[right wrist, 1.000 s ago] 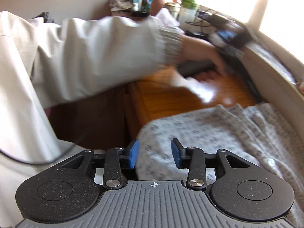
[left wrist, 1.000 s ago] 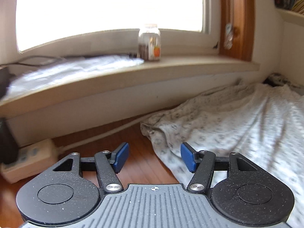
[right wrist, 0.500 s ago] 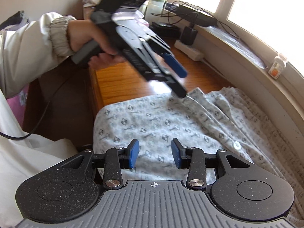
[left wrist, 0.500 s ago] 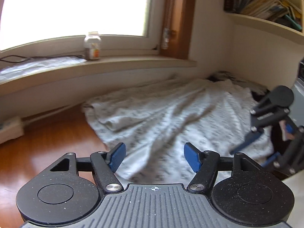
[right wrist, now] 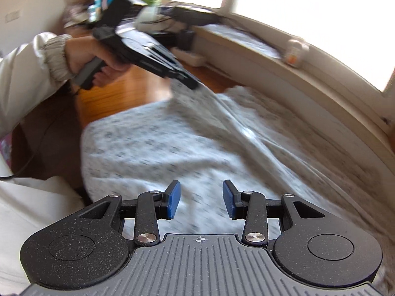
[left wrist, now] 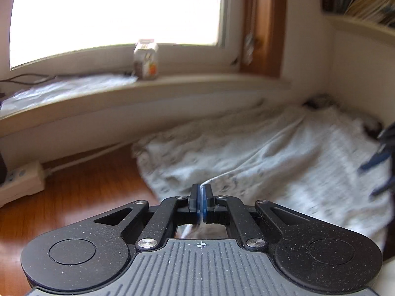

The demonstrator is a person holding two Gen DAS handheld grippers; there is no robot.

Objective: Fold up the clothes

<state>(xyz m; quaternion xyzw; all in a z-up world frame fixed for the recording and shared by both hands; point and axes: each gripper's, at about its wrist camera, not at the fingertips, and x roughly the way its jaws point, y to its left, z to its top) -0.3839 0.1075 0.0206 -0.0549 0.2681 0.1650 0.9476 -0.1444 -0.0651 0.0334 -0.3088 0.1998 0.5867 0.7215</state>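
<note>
A white garment (left wrist: 284,157) with a small grey print lies spread on a wooden surface below a window. My left gripper (left wrist: 201,192) is shut on a raised fold of its edge, with white fabric showing between the blue pads. In the right wrist view a hand holds the left gripper (right wrist: 195,85), which pulls a ridge of the garment (right wrist: 172,153) up at the far left. My right gripper (right wrist: 201,197) hovers open over the near part of the cloth, with nothing between its pads. It appears blurred in the left wrist view as the right gripper (left wrist: 380,162).
A small jar (left wrist: 146,59) stands on the windowsill (left wrist: 172,86). A white power strip (left wrist: 19,182) lies on the bare wood (left wrist: 86,187) at the left. A bookshelf (left wrist: 365,2) hangs at the upper right. A person's sleeve (right wrist: 29,64) fills the left.
My left gripper went from wide open to shut on the garment's edge and has drawn a fold up. My right gripper swept sideways over the cloth, still open.
</note>
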